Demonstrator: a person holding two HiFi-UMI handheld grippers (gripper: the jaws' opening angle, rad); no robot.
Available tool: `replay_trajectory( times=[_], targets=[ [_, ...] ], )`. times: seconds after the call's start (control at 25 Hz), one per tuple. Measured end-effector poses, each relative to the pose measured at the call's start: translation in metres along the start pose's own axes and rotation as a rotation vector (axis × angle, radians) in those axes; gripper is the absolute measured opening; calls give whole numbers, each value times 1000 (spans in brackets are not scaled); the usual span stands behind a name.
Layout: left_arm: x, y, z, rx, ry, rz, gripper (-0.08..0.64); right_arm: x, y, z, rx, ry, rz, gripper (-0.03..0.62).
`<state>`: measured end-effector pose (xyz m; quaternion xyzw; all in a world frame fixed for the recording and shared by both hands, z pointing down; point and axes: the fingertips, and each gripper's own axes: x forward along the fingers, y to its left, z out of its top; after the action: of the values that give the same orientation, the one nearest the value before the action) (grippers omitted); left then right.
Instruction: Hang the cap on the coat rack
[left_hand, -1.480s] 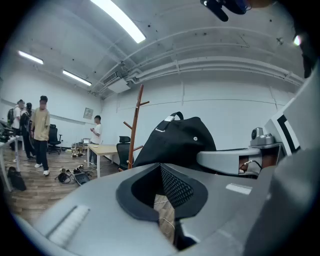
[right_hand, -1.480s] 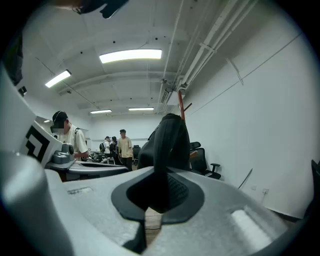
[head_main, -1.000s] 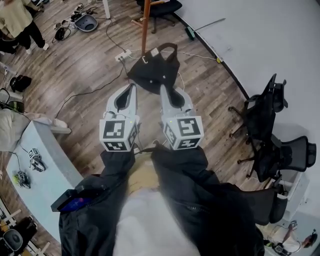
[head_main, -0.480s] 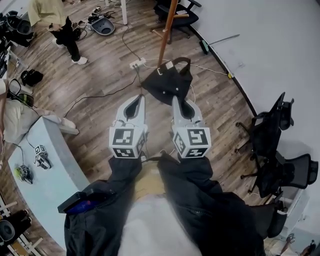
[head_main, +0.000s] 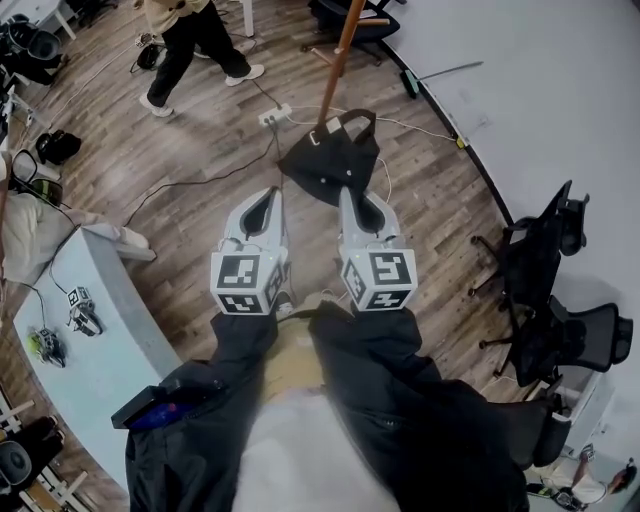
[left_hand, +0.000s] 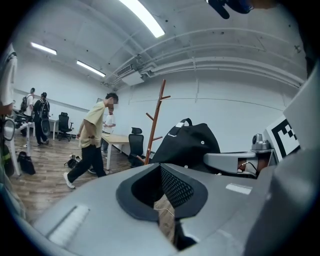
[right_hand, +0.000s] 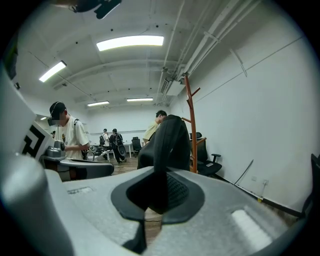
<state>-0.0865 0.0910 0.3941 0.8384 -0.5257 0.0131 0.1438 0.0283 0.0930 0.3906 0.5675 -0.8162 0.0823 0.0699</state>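
A black cap (head_main: 330, 160) hangs ahead of both grippers over the wooden floor. My right gripper (head_main: 347, 192) is shut on its edge; in the right gripper view the cap (right_hand: 170, 140) rises from between the pads of that gripper (right_hand: 157, 192). My left gripper (head_main: 272, 192) is beside it on the left, shut with nothing held. From the left gripper (left_hand: 165, 200), the cap (left_hand: 192, 142) is to the right, apart from its jaws. The brown wooden coat rack (head_main: 345, 40) stands just beyond the cap; its pole and pegs (left_hand: 156, 120) (right_hand: 191, 125) show in both gripper views.
A person (head_main: 195, 35) walks at the far left of the rack. A power strip with cables (head_main: 275, 115) lies on the floor near the rack's foot. Black office chairs (head_main: 530, 260) stand along the white wall on the right. A light blue table (head_main: 90, 340) is at my left.
The coat rack and cap have shifted right and nearer the grippers in view. The person at the back has walked from the far left towards the rack. The right grip on the cap holds.
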Motion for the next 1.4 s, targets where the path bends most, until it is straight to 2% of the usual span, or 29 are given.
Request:
replay_trajectory(
  times=[0.16,0.32,0.68,0.88,1.08,1.4],
  targets=[
    [4,8,-13,-15,31,-5,3,6,2,-12,14,25,-11,11],
    [41,20,-25,-32,85,-6,3,36,-17,-24,39,65,-18,12],
    [65,38,-15,-7,72,31,3,75,-30,-15,41,35,1,11],
    [145,72,12,5,60,80,3,156,-66,3,55,28,40,11],
    [211,79,37,17,40,113,3,209,-100,17,55,33,61,11],
    [288,83,31,22,93,115,3,265,-142,10,71,83,90,11]
  ],
)
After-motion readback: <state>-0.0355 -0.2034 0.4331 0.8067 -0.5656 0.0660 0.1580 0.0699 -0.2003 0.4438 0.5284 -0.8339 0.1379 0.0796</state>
